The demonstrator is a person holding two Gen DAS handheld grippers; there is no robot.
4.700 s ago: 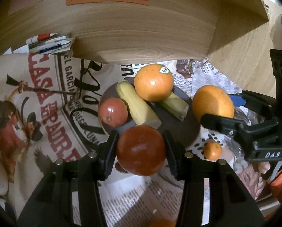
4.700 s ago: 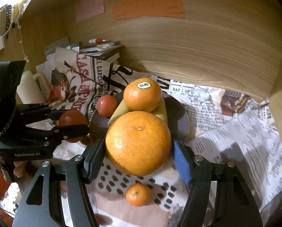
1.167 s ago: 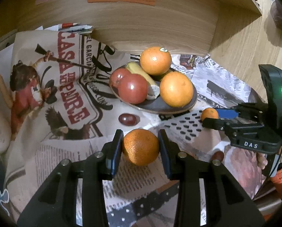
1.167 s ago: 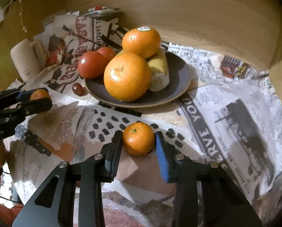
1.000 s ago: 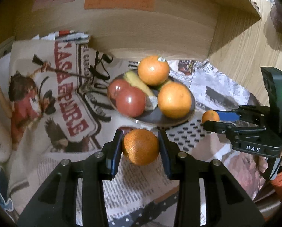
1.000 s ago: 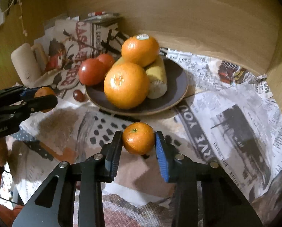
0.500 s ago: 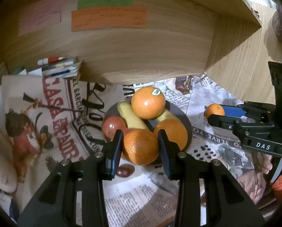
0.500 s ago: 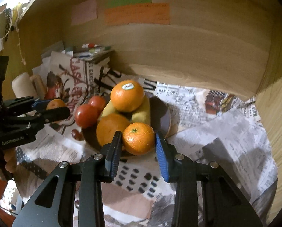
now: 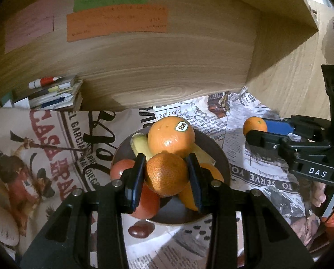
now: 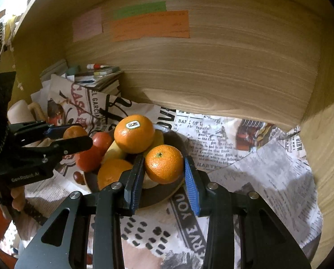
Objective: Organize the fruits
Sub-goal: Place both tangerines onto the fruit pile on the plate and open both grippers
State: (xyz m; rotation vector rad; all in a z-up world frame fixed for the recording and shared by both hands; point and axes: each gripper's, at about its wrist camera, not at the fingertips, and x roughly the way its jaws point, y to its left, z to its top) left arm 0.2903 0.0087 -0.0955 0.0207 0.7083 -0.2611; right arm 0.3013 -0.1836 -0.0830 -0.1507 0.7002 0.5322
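A dark plate (image 9: 220, 157) (image 10: 180, 143) on newspaper holds a stickered orange (image 9: 171, 134) (image 10: 134, 133), a banana (image 9: 140, 149), two tomatoes (image 9: 121, 171) (image 10: 87, 159) and another orange (image 10: 112, 172). My left gripper (image 9: 166, 177) is shut on a mandarin (image 9: 166, 177), held just above the plate's near side; it shows at the left of the right wrist view (image 10: 74, 134). My right gripper (image 10: 163, 164) is shut on a smaller mandarin (image 10: 163, 164) over the plate's right part; it shows at the right of the left wrist view (image 9: 255, 126).
A wooden back wall (image 9: 167, 67) with coloured paper notes (image 9: 117, 22) stands close behind the plate. A stack of books with a marker (image 9: 55, 94) sits at the back left. A small dark fruit (image 9: 141, 228) lies on the newspaper in front of the plate.
Both grippers lifted their mandarins off the newspaper and moved forward over the plate. They stay shut on the fruit.
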